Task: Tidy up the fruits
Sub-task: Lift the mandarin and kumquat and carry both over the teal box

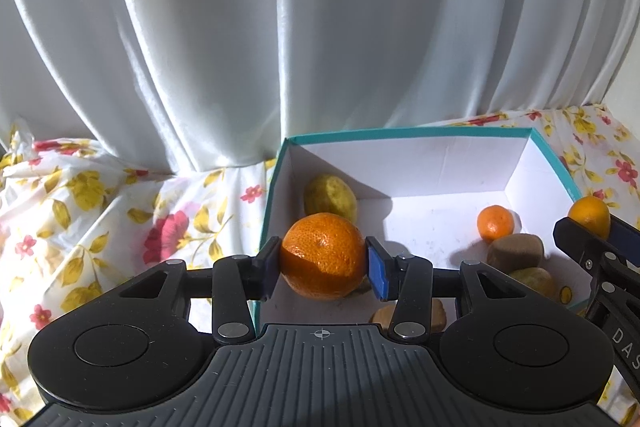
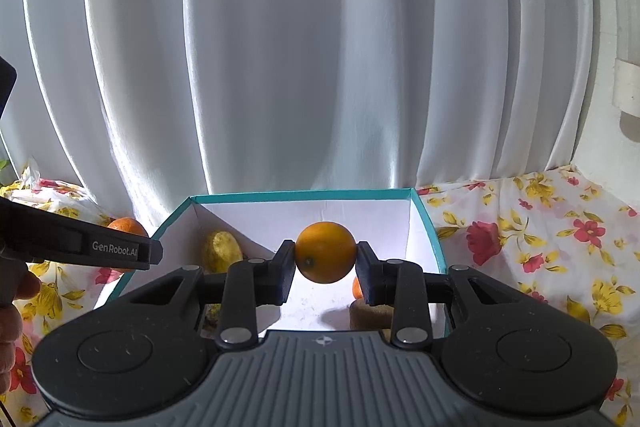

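Left gripper [image 1: 323,263]: closed on a large mandarin [image 1: 323,255], held above the near left corner of the teal box [image 1: 412,132]. Right gripper [image 2: 325,263]: clamped on a smooth orange [image 2: 325,251] over the box's middle. Box floor: yellow fruit [image 1: 330,197] far left, small mandarin [image 1: 495,223] and brown kiwis [image 1: 516,251] right; floral cloth [image 1: 92,199] beneath.

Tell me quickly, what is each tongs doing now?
Left tongs: closed on a big orange above the box.
Right tongs: closed on a smooth orange.

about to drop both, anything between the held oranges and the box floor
Nothing visible blocks either. The left hand-held gripper holds its orange over the box, a yellow fruit lying just behind. The right hand-held gripper's orange hangs above bare floor.
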`<state>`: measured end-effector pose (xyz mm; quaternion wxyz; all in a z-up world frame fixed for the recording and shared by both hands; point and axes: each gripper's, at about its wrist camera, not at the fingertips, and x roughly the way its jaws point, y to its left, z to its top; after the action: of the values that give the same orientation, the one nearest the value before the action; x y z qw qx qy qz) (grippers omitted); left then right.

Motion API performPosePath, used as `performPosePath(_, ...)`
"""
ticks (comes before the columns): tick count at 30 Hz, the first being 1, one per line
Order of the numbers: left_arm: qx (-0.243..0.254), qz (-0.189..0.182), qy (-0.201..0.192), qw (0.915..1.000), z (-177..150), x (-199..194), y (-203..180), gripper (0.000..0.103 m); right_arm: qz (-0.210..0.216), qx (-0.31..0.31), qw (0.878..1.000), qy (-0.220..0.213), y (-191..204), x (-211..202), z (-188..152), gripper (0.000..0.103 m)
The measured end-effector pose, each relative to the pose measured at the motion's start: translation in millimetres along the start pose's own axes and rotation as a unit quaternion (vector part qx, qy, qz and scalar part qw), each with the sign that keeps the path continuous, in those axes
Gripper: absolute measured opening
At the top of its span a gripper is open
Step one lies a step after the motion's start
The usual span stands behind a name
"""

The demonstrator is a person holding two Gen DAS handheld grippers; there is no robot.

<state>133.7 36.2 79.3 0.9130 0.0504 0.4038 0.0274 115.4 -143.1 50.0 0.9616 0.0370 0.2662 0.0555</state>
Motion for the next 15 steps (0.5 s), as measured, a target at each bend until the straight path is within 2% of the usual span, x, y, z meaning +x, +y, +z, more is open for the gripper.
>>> performPosePath(15,0.003,-0.005,0.022,0.9997,-1.9,19.3,2.4,0.049,-0.008,-0.007,1.000,0.014,0.8,17.8,-0.3,0.032)
